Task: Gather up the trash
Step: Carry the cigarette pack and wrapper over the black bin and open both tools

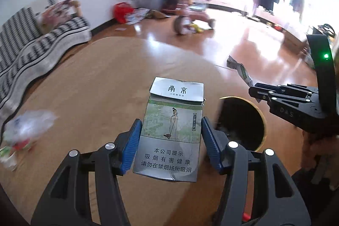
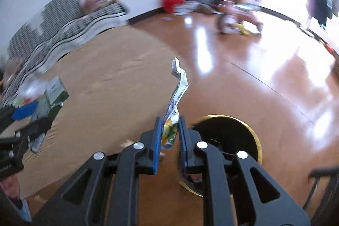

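While both tongs hang above the tan wooden counter, loose clear plastic litter lies at nine o'clock in the left wrist view. At centre, the left tongs, about half open, clamp a grey cardboard cigarette pack by its sides. At three o'clock sits the round black trash bin with a gold rim, mouth open, beside the counter. The right tongs, nearly closed, pinch a crumpled silver-and-green foil wrapper at its lower end, with the bin at about four o'clock. The wrapper stands tall and floppy; released short of the bin, it would likely drift onto the floor. The pack could catch the rim.
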Tool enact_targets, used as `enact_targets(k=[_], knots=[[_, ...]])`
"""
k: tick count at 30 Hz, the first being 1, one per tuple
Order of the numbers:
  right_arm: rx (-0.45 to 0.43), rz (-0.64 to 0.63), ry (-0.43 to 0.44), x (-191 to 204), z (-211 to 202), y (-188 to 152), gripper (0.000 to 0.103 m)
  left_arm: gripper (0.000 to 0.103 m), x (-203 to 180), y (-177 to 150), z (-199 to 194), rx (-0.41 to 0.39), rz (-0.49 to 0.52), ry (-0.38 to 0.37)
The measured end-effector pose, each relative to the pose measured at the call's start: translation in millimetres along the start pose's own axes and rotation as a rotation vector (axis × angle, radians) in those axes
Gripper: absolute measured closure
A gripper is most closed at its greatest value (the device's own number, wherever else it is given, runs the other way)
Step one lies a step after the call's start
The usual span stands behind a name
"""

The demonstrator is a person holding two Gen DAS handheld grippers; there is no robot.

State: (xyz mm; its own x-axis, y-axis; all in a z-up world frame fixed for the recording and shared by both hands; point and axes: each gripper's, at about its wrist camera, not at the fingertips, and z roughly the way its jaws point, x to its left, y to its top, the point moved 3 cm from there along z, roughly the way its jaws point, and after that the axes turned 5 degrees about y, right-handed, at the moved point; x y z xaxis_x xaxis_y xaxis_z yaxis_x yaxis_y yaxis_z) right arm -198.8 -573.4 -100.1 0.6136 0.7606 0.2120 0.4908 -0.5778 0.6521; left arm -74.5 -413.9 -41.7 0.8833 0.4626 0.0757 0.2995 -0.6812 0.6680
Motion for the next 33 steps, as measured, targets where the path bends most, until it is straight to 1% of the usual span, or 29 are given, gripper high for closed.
enact_targets(k=[2,3,6,9,12,15,19,22,31,32,33], knots=[[0.005,0.060,-0.023,-26,-1,-6,0.087,0.047,-28,4,14,0.012,0.038,-0.037],[0.011,0.113,-0.027,-43,-1,-8,0.087,0.047,-43,6,21,0.016,0.063,-0.051],[0.033,0.200,-0.045,-77,2,-14,0.087,0.047,-71,8,42,0.036,0.115,-0.096],[0.070,0.271,-0.041,-103,10,-22,0.087,0.047,-83,10,59,0.061,0.123,-0.137],[0.104,0.317,-0.037,-117,18,-27,0.087,0.047,-91,10,76,0.089,0.116,-0.166],[0.122,0.330,-0.038,-116,22,-32,0.087,0.047,-97,8,88,0.110,0.112,-0.175],[0.128,0.317,-0.044,-115,24,-30,0.087,0.047,-101,7,98,0.123,0.108,-0.179],[0.130,0.311,-0.042,-110,25,-30,0.087,0.047,-102,7,102,0.128,0.104,-0.184],[0.116,0.333,-0.062,-116,22,-30,0.087,0.047,-107,7,107,0.130,0.096,-0.209],[0.113,0.339,-0.069,-117,21,-31,0.086,0.046,-110,6,108,0.134,0.100,-0.213],[0.114,0.346,-0.079,-118,21,-31,0.084,0.044,-112,7,109,0.138,0.103,-0.215]])
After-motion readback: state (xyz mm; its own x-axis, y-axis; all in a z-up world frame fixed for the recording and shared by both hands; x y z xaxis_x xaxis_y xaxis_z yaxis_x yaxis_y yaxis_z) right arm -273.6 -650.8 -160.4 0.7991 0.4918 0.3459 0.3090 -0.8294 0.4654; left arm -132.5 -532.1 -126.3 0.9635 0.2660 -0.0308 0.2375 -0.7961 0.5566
